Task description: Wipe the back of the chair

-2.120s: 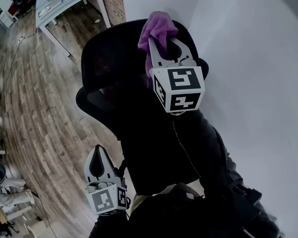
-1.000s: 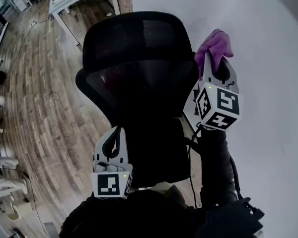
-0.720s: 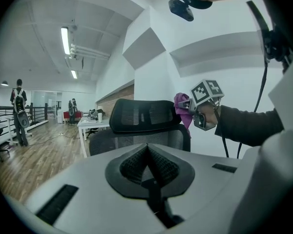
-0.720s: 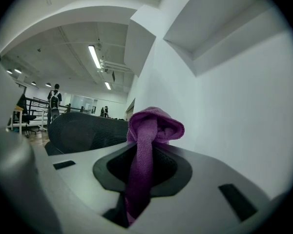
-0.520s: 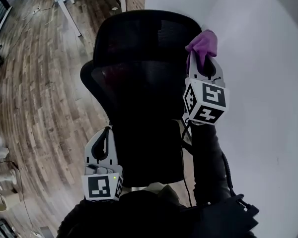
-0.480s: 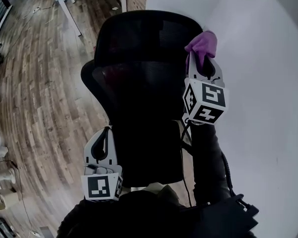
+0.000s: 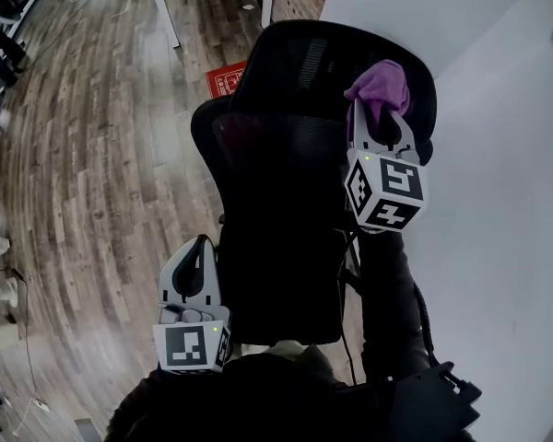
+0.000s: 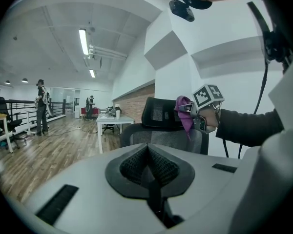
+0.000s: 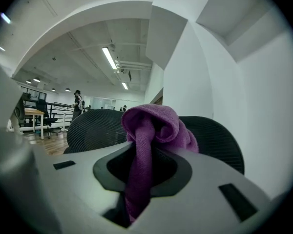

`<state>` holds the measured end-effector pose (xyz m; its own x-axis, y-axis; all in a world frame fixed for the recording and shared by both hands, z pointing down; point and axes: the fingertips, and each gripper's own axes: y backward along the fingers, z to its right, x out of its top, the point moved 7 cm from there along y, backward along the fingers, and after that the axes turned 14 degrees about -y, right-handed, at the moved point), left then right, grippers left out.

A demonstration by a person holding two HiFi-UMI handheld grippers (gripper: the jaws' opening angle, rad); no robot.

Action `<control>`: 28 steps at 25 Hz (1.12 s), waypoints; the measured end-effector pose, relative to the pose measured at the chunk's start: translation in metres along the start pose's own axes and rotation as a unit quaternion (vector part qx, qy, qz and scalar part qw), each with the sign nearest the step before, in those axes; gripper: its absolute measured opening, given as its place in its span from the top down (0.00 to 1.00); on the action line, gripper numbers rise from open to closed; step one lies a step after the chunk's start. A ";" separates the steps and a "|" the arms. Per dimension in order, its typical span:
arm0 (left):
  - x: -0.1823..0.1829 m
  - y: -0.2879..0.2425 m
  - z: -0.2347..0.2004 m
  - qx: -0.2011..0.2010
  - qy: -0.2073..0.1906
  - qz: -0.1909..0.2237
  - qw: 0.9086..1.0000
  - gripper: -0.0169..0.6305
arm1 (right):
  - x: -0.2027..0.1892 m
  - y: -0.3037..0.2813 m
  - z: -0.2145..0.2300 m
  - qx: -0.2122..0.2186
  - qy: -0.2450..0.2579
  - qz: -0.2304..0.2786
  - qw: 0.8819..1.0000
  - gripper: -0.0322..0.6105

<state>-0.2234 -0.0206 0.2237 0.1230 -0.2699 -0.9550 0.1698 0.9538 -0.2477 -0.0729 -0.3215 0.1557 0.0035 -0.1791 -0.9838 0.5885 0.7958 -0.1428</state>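
Wood floor (image 7: 92,155) spreads out left of both claws, and a white wall (image 7: 498,201) is close on the far side of the right claw. The black mesh chair (image 7: 276,210) sits between the two claws with its rear face toward the person. Its headrest (image 7: 304,63) is up ahead of the right claw and the main back panel is below that. A white surface (image 8: 112,119) stands well beyond the chair, seen from the left claw. The purple cloth (image 7: 380,86) is bunched at the right claw's tips; part hangs down through the jaws and the wad sticks out in front. The right claw (image 7: 378,127) is clamped tight on the cloth, and its own view shows the fabric pinched in the throat (image 9: 136,169) with mesh right behind. The cloth lies at the headrest's right edge and looks to be touching it or just beside it, but contact can't be confirmed. The left claw (image 7: 200,247) hangs low by the left edge of the back panel with its jaws together and nothing in them, not touching the chair as far as the views show. Step in hand looks like wiping the upper right of the back, early to mid task, with most of the panel probably not yet done. The next move likely calls for pressing the wad onto the mesh and sweeping it across and down, keeping the grip firm so the cloth doesn't pull out. The chair may swivel, so the left claw could brace it.
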 end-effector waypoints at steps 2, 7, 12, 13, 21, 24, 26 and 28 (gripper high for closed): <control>-0.002 0.003 -0.009 0.011 0.005 -0.003 1.000 0.97 | 0.000 -0.008 -0.014 0.017 0.003 -0.002 1.000 0.84; -0.016 0.014 -0.023 0.035 0.014 -0.006 0.999 0.97 | -0.010 -0.019 -0.050 0.065 0.008 -0.006 0.998 0.84; -0.027 0.028 -0.039 0.055 0.021 -0.008 0.998 0.97 | -0.017 -0.025 -0.089 0.103 0.011 -0.006 0.995 0.84; -0.029 0.031 -0.042 0.059 0.022 -0.009 0.998 0.97 | -0.017 -0.026 -0.096 0.109 0.011 -0.006 0.994 0.84; -0.046 0.053 -0.056 0.090 0.023 -0.009 0.996 0.97 | -0.028 -0.020 -0.149 0.173 0.003 0.006 0.985 0.84; -0.047 0.063 -0.061 0.102 0.018 -0.007 0.995 0.97 | -0.026 -0.008 -0.183 0.223 0.013 0.021 0.975 0.84; -0.048 0.071 -0.062 0.110 0.012 -0.007 0.994 0.97 | -0.026 0.003 -0.202 0.249 0.016 0.030 0.968 0.84; -0.049 0.080 -0.065 0.117 0.009 -0.006 0.993 0.97 | -0.026 0.012 -0.216 0.265 0.013 0.034 0.963 0.84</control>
<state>-0.2796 0.0773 0.2405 0.1024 -0.2776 -0.9552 0.3938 0.8931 -0.2173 -0.2404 -0.1827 0.1558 0.0411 -0.1163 -0.9924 0.9180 0.3964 -0.0085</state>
